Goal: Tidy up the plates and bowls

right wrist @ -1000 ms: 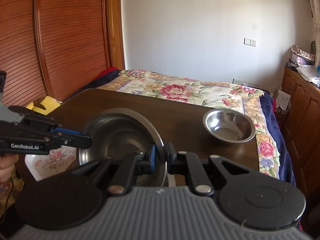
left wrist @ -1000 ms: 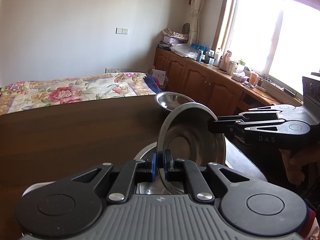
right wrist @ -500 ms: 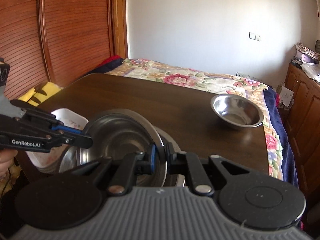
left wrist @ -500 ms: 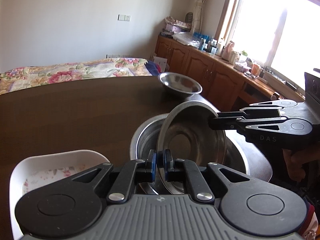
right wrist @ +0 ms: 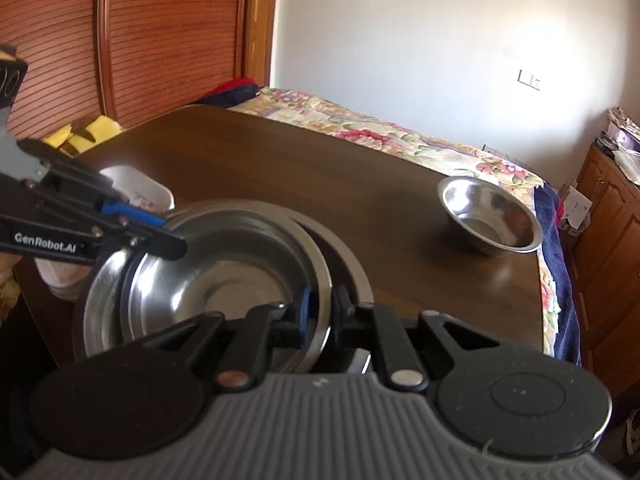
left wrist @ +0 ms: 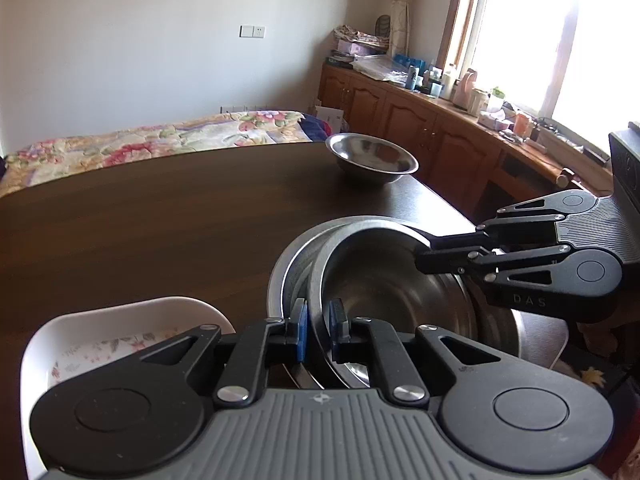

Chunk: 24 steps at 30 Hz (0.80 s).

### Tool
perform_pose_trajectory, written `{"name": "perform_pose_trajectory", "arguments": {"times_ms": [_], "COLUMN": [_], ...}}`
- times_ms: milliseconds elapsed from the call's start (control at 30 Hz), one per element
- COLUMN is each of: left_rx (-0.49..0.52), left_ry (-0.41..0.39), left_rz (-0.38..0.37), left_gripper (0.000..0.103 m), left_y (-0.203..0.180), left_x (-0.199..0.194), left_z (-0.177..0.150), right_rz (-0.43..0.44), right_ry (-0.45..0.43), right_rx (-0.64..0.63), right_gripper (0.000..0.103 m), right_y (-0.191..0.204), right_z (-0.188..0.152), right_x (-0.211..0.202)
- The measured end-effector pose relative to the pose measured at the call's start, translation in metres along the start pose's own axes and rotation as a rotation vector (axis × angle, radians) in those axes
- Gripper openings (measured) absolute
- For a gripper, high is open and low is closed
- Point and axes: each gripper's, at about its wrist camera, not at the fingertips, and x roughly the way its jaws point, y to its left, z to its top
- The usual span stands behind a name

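A steel bowl [left wrist: 384,292] [right wrist: 224,280] sits tilted inside a larger steel bowl [left wrist: 288,264] [right wrist: 348,264] on the dark wooden table [left wrist: 160,220]. My left gripper [left wrist: 318,322] is shut on its near rim. In the right wrist view the left gripper [right wrist: 172,240] comes in from the left. My right gripper [right wrist: 323,312] is shut on the opposite rim, and the left wrist view shows the right gripper [left wrist: 420,254] reaching in from the right. A second small steel bowl [left wrist: 372,156] [right wrist: 492,216] stands alone near the table's far corner.
A white floral dish [left wrist: 120,344] [right wrist: 140,192] sits right beside the large bowl, near the table edge. Beyond the table lies a bed with a floral cover [left wrist: 160,136]. Wooden cabinets [left wrist: 420,132] with clutter run under the window. A slatted wooden door [right wrist: 140,40] stands at the left.
Both grippers have lowered the steel bowl from upright in the air down into the larger bowl. It now leans flatter inside it.
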Motion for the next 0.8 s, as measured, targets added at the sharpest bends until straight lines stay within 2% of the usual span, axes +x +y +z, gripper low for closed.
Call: {"name": "perform_pose_trajectory", "arguments": {"times_ms": [67, 100, 200, 467, 633, 800], "left_rx": [0.012, 0.015, 0.032, 0.046, 0.051, 0.052], "left_ry": [-0.005, -0.007, -0.017, -0.058, -0.069, -0.071], "left_rz": [0.011, 0.010, 0.017, 0.025, 0.029, 0.034], "left_gripper": [0.012, 0.017, 0.022, 0.037, 0.038, 0.038], "left_y": [-0.002, -0.001, -0.003, -0.011, -0.013, -0.010], "left_x": [0.001, 0.001, 0.000, -0.008, -0.009, -0.009], "left_z": [0.001, 0.000, 0.000, 0.000, 0.001, 0.002], "right_rz": [0.000, -0.001, -0.005, -0.005, -0.012, -0.015], "right_ry": [0.006, 0.009, 0.014, 0.025, 0.029, -0.013], "right_rx": [-0.015, -0.023, -0.056, -0.061, -0.051, -0.007], "right_gripper": [0.014, 0.014, 0.015, 0.016, 0.016, 0.016], "right_y": [0.002, 0.003, 0.005, 0.007, 0.008, 0.003], "right_z": [0.001, 0.002, 0.003, 0.002, 0.001, 0.004], "right_x": [0.001, 0.001, 0.001, 0.005, 0.006, -0.002]}}
